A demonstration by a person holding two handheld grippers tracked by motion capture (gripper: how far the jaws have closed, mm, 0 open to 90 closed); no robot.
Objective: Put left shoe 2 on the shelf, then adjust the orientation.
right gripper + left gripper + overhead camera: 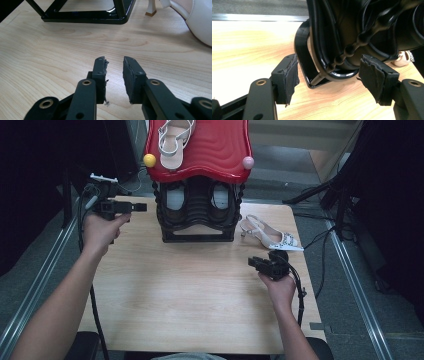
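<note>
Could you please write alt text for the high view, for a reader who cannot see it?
A person's two hands each hold a black gripper over a wooden table, the left gripper beside a black shoe rack with a red top, the right gripper open and empty near a white heeled shoe. A white sandal lies on the rack's top.

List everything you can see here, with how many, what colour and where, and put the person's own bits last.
Shoe rack: one, black frame with a red wavy top shelf, far middle of the table.
Knobs: two, yellow and pink, front corners of the red shelf.
Strappy sandal: one, white, on the red shelf.
Dark shoes: apparently a pair, lower shelf of the rack.
Heeled shoe: one, white, on the table right of the rack.
Table: one, light wood.
Left gripper: one, black, open, left of the rack.
Right gripper: one, black, open, empty, near the heeled shoe.
</note>
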